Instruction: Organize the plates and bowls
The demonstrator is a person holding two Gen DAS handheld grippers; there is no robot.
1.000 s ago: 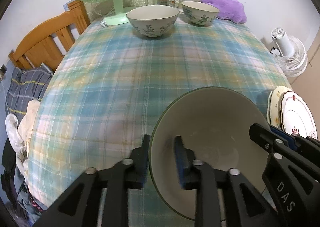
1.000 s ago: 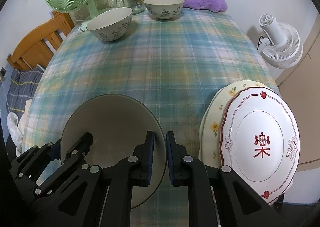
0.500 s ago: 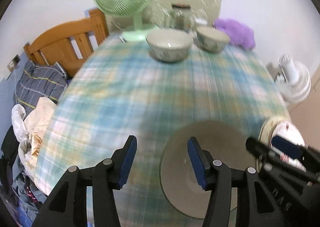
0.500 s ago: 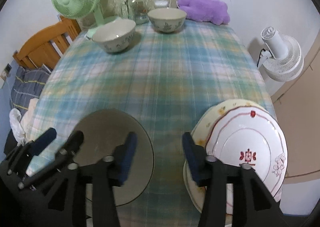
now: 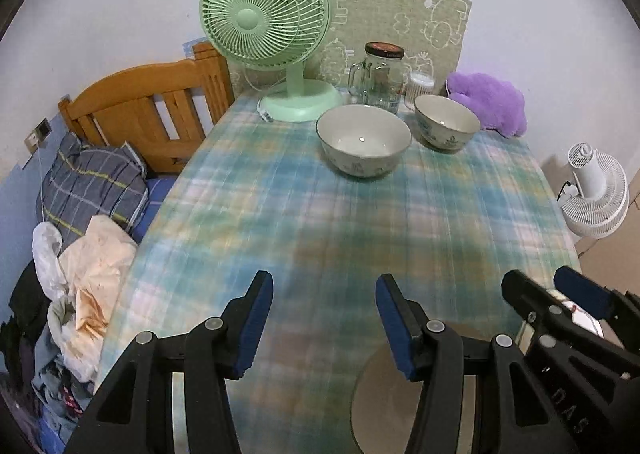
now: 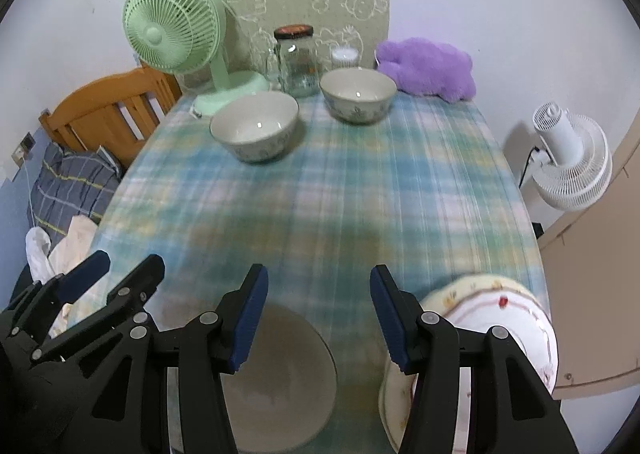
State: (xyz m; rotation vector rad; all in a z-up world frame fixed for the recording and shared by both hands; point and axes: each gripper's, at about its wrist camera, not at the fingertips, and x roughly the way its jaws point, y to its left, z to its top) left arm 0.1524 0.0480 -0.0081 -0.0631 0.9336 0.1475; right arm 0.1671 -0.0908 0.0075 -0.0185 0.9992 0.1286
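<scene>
A large grey bowl [image 6: 280, 378] sits on the checked tablecloth at the near edge, below both grippers; it also shows in the left wrist view [image 5: 384, 402]. My left gripper [image 5: 324, 322] is open and empty above the table, left of that bowl. My right gripper [image 6: 316, 318] is open and empty, above the bowl's right side. Two stacked plates [image 6: 504, 318], the top one white with red trim, lie at the near right. Two floral bowls stand at the far end: a larger one [image 6: 256, 132] and a smaller one [image 6: 358, 94].
A green desk fan [image 5: 272, 30], a glass jar [image 5: 382, 74], a small clear container [image 5: 420, 88] and a purple plush [image 5: 488, 102] stand along the far edge. A wooden bed frame [image 5: 156, 110] with bedding is on the left. A white floor fan [image 6: 568, 162] is on the right.
Both grippers opened, let go of the large grey bowl and pulled up and back. The bowl now rests on the table near the front edge.
</scene>
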